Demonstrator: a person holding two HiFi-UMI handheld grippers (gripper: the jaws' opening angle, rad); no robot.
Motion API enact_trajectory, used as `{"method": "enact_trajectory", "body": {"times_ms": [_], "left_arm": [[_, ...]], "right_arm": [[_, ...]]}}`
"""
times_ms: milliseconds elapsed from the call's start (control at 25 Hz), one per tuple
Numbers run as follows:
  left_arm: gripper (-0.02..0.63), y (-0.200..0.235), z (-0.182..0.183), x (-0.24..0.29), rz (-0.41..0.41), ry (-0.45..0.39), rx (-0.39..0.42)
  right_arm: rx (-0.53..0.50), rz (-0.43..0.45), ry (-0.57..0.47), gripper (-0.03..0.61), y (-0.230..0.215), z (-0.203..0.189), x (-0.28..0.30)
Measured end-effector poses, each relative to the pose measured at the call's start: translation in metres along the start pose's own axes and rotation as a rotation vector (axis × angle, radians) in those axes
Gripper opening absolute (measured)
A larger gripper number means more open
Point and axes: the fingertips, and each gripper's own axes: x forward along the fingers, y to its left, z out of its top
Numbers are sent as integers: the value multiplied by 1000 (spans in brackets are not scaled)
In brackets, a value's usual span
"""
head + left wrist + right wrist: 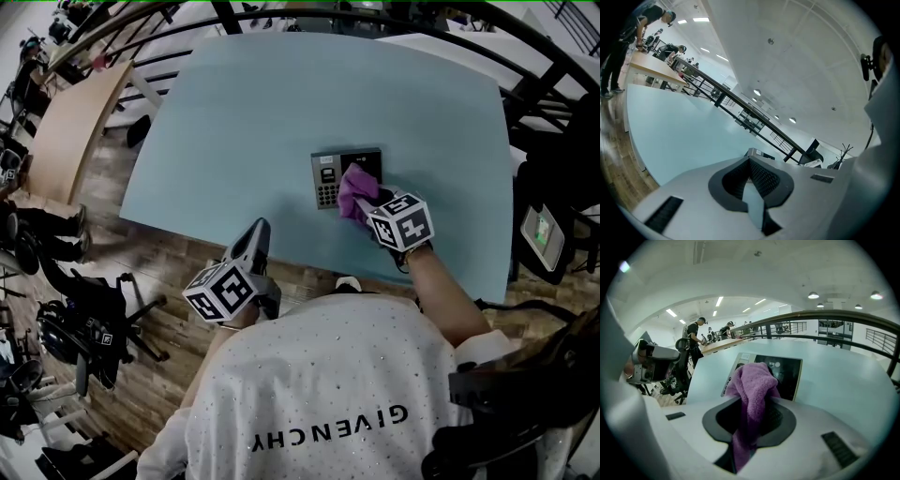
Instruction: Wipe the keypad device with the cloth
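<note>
My right claw (367, 204) is clamping the purple cloth (352, 190), which is draping over the right part of the keypad device (328, 178). The device is lying flat nr the worktop's (281, 103) front edge. My left claw (255, 236) is closed on nothing and hanging by that edge, so nothing's pinning the device. IMO a hard stroke toward me is risking sliding it off. Bare worktop is lying beyond & left.
</note>
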Motion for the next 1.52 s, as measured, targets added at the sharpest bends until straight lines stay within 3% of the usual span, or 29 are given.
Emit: {"method": "enact_trajectory", "body": {"times_ms": [600, 1520], "left_arm": [[5, -6, -4, -3, -6, 0, 6], [5, -6, -8, -14, -6, 23, 19]], "right_arm": [[102, -18, -30, 69, -18, -6, -14], [471, -125, -132, 69, -64, -39, -41]]}}
